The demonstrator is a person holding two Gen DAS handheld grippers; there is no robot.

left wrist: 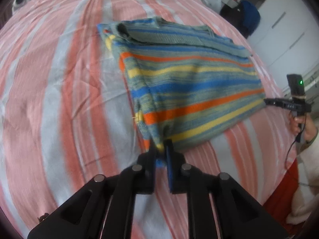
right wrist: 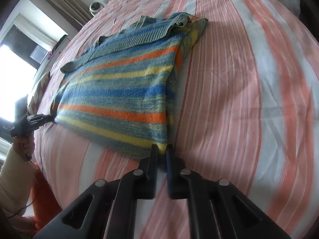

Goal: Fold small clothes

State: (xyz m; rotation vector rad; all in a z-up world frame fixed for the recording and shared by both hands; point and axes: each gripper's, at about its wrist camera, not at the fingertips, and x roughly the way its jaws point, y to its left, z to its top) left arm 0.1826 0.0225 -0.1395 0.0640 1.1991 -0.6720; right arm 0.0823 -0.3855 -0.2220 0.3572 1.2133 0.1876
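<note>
Both black tongs, left point(left wrist: 161, 149) and right point(right wrist: 161, 149), pinch the striped knitted sweater's point(left wrist: 189, 83) near corners; uneven lifting could skew the fold.

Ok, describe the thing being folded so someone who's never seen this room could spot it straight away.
Start at the bed, covered by a pink and white striped sheet. Lying flat on it is a knitted sweater, each near corner pinched by a hand-held gripper: left, right. Its blue, orange and yellow bands on grey-green stand out from the pale sheet.
</note>
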